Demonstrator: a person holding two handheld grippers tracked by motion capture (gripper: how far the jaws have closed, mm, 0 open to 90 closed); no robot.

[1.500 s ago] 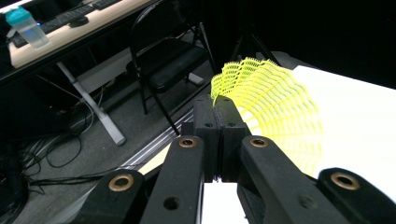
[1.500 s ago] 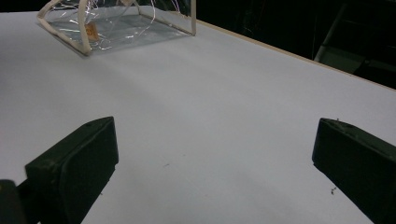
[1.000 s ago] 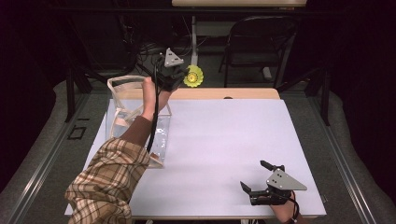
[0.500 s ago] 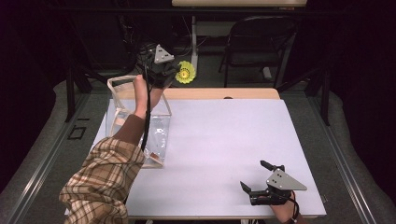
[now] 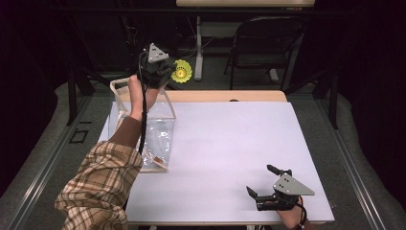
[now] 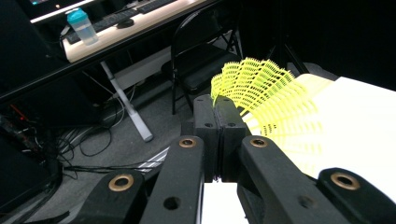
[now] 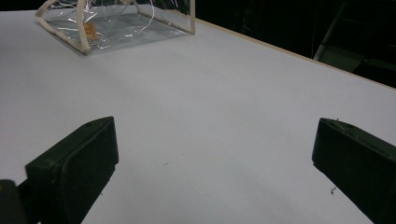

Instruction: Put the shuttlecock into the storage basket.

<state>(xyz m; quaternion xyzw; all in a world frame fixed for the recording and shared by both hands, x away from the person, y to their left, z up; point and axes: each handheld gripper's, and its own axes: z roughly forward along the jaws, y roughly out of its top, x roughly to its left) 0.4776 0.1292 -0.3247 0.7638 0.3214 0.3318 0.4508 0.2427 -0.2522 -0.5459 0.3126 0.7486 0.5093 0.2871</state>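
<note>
A yellow shuttlecock [image 5: 181, 72] hangs in the air past the table's far left edge, and my left gripper [image 5: 167, 73] is shut on it. In the left gripper view the black jaws are pressed together on the edge of the shuttlecock's yellow mesh skirt [image 6: 266, 93], and the left gripper [image 6: 218, 105] points out over the floor. Below that hand a clear box with a pale frame [image 5: 168, 106] stands on the white table [image 5: 230, 139]. My right gripper [image 5: 259, 178] rests open at the near right of the table with nothing between its fingers. From the right gripper [image 7: 215, 154] the clear box [image 7: 84, 35] shows far off.
A dark folding chair [image 5: 258, 43] stands beyond the table's far edge. In the left gripper view a desk carries a blue-capped bottle [image 6: 83, 25], and cables lie on the floor under it. A small tan scrap [image 5: 157, 159] lies in the box's near corner.
My left gripper has carried the shuttlecock to the left and slightly up, past the far edge of the box. The right gripper has stayed where it was.
</note>
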